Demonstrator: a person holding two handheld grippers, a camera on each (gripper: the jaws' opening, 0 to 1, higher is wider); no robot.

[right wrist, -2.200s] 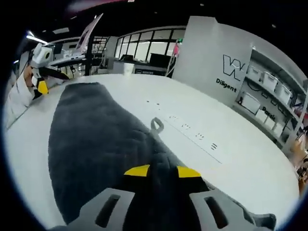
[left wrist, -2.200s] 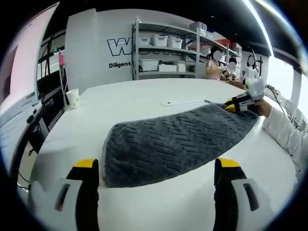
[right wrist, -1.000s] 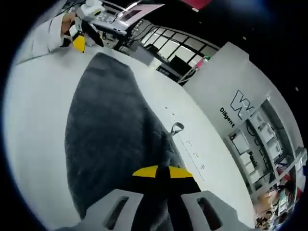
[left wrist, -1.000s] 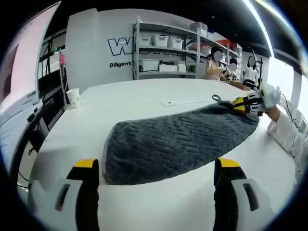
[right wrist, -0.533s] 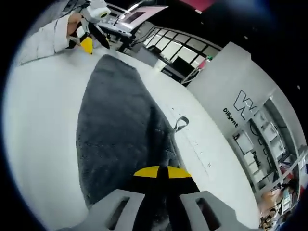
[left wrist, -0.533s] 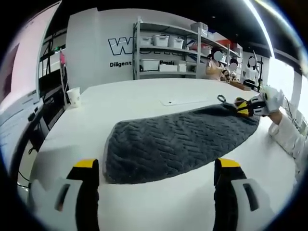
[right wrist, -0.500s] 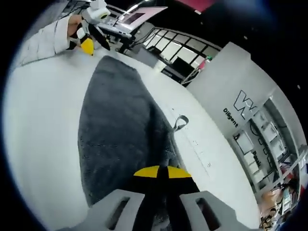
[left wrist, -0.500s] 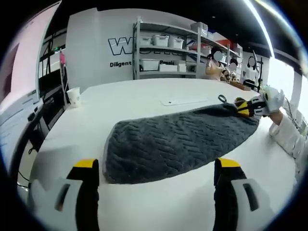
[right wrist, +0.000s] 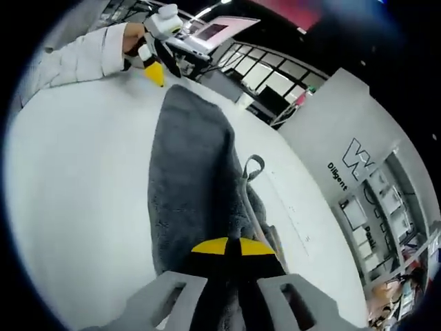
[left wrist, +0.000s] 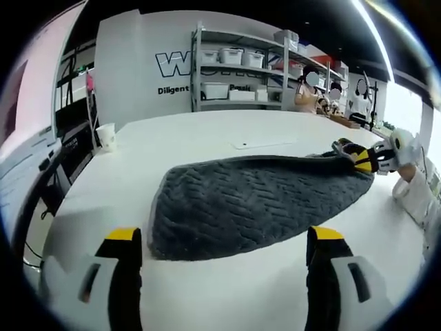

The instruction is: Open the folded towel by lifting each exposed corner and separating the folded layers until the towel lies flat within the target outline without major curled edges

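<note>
On table [left wrist: 207, 138], right tongs [right wrist: 231, 246] pinch towel [left wrist: 255, 203]; left tongs [left wrist: 224, 238] agape.

Right hand-held gripper [left wrist: 363, 158], clamped on towel [left wrist: 255, 201] corner, has moved w/ it: corner lifted off counter [left wrist: 179, 141], then carried outward, away from shelving side. Far long edge now raised into ridge, top layer peeling up vs flat 2.2 s ago. Hanging loop [right wrist: 252, 166] shifted along w/ edge. In right gripper view, towel now narrower, bunched lengthwise; under-layer edge exposed near jaws.
</note>
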